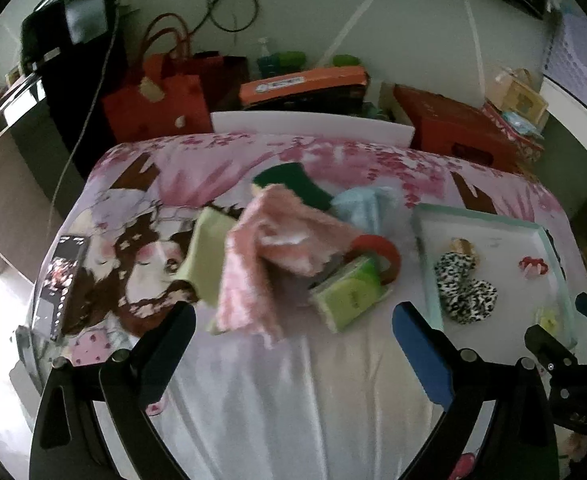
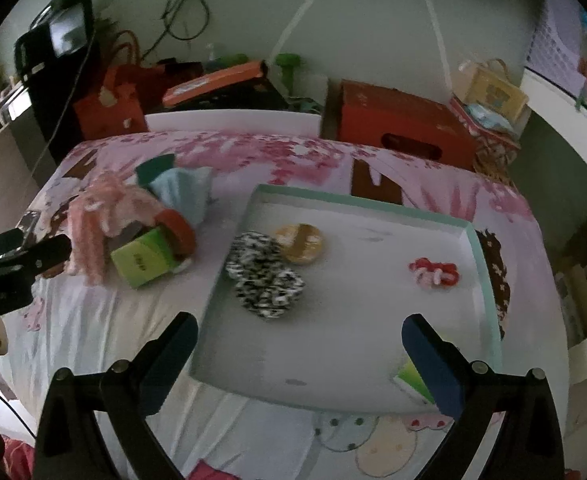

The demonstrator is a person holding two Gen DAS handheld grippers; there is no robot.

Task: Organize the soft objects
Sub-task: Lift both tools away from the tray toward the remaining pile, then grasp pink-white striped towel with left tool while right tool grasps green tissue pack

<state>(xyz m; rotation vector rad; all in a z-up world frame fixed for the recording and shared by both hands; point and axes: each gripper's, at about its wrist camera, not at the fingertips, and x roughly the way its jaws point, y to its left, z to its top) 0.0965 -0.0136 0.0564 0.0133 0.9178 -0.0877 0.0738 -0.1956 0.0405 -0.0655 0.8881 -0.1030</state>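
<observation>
With both the left tongs (image 1: 293, 344) and right tongs (image 2: 299, 354) wide and empty, gripping the pink fluffy cloth (image 1: 269, 248) may drag the green sponge (image 1: 347, 294) beneath it, beside the tray (image 2: 485, 256).

From my right tool (image 2: 299, 364), fingers spread wide and empty, I look down on a shallow white tray (image 2: 357, 200) lying on the bed (image 2: 93, 320). Inside it sit a black-and-white spotted scrunchie (image 2: 265, 274), a round tan puff (image 2: 299, 243) touching it, and a red-and-white scrunchie (image 2: 433, 272) well apart. A green-edged sponge (image 2: 409, 380) peeks beside my right finger. Left of the tray, a pile holds a fuzzy pink cloth (image 2: 101, 216), a pale blue cloth (image 2: 185, 192), a red ring (image 2: 179, 226) and a green packet (image 2: 145, 260). The left tool (image 2: 21, 256) reaches in at the edge; its fingers blur.
</observation>
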